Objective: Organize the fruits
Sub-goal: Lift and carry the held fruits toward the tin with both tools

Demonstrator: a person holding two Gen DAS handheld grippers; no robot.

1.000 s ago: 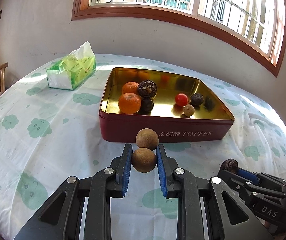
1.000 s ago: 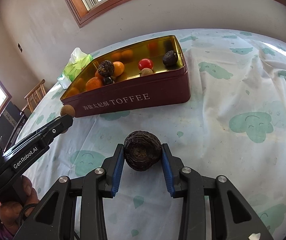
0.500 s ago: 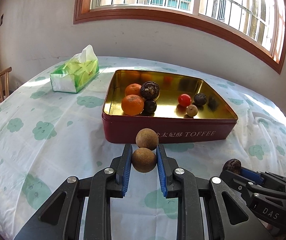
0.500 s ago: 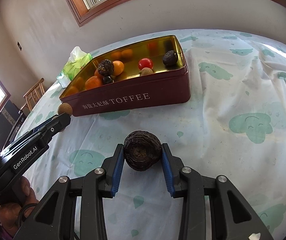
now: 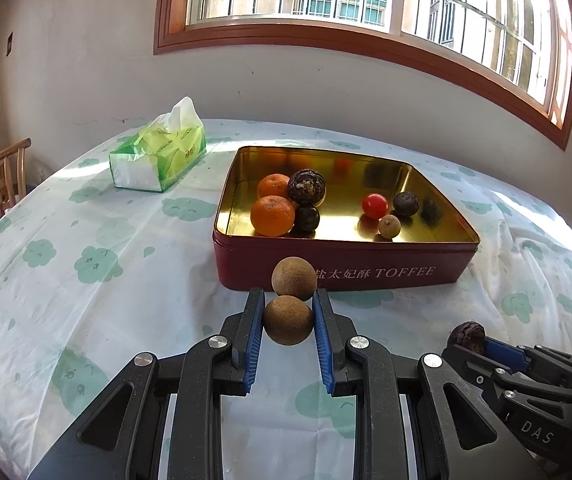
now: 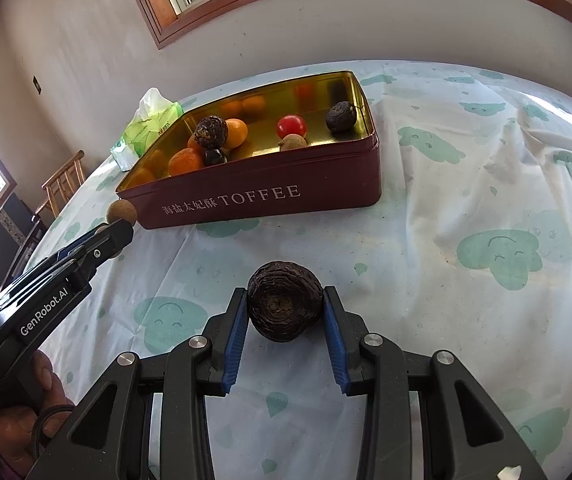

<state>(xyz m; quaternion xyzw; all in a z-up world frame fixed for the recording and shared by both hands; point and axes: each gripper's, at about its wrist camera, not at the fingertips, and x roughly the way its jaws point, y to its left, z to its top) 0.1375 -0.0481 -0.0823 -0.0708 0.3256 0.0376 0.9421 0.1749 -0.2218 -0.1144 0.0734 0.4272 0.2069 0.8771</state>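
My left gripper [image 5: 288,300] is shut on a round brown fruit [image 5: 288,320]. A second brown fruit [image 5: 294,279] sits right in front of it, touching it, past the fingertips. Just beyond stands the red toffee tin [image 5: 366,276] with a gold inside. It holds two oranges [image 5: 272,216], a red tomato [image 5: 375,205], dark wrinkled fruits [image 5: 307,186] and a small brown one [image 5: 389,226]. My right gripper [image 6: 285,292] is shut on a dark wrinkled fruit [image 6: 285,306] above the tablecloth, short of the tin [image 6: 266,200]. The left gripper [image 6: 120,232] shows at the left of the right wrist view.
A green tissue pack [image 5: 158,160] lies on the table left of the tin. A wooden chair [image 5: 2,184] stands past the table's left edge. A person's hand [image 6: 26,420] holds the left gripper. The cloud-print tablecloth [image 6: 486,240] covers the table to the right.
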